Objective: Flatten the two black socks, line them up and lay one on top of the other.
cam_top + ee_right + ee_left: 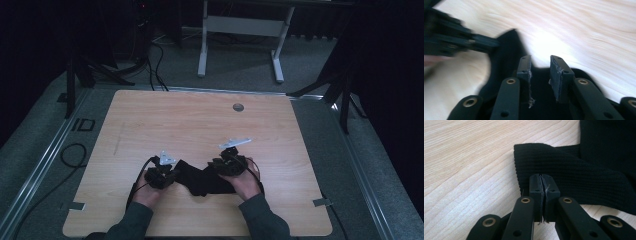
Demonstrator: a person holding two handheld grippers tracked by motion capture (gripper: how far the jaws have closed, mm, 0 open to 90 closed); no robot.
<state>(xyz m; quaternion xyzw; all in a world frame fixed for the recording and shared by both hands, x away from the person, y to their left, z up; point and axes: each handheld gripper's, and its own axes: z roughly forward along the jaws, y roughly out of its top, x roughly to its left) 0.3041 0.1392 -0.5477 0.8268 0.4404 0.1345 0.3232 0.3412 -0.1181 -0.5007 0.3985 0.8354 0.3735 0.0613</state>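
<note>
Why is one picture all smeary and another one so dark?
The right gripper view is smeared by motion blur: the pale wooden table streaks. The left gripper view is bright and sharp, showing the ribs of the black knitted cloth. The high view is dim, and the room behind the table fades into black.
</note>
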